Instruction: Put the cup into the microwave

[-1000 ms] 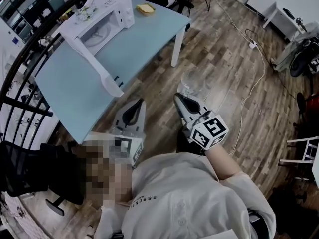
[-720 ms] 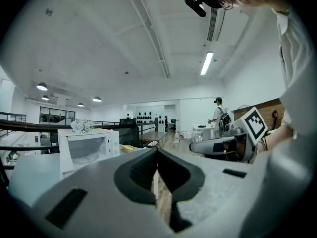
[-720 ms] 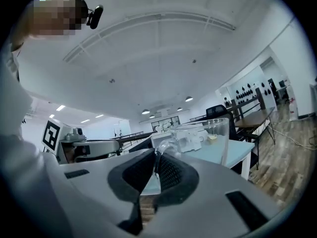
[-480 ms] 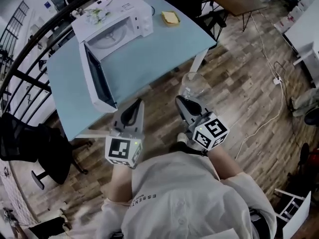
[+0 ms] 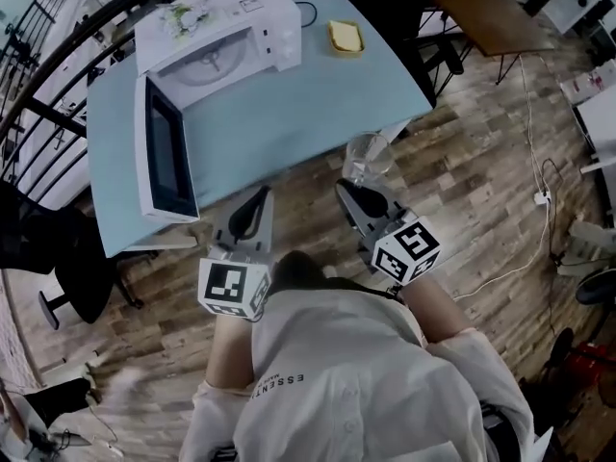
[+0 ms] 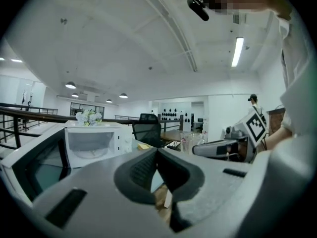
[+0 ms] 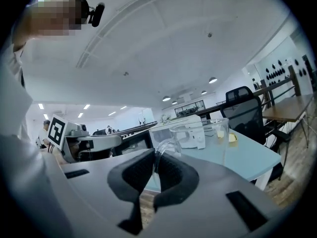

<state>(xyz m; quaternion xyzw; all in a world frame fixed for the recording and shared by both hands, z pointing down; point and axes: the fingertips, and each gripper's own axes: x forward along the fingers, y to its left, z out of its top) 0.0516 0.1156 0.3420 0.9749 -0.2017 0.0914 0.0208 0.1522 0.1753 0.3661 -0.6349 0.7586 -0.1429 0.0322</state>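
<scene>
A clear glass cup hangs in the air just off the front edge of the light blue table. My right gripper is shut on its handle; in the right gripper view the cup stands upright just beyond the closed pads. My left gripper is beside it, shut with nothing held, pointing at the table. The white microwave stands at the table's back left with its door swung wide open towards me. Its cavity shows a turntable plate.
A yellow block lies on the table to the right of the microwave. White flowers sit on the microwave. A black office chair stands at the left, a railing behind, a brown table and a floor cable at the right.
The table and microwave have swung from the upper left to straight ahead and come closer. Both grippers moved with the person towards the table, the cup still in the right one.
</scene>
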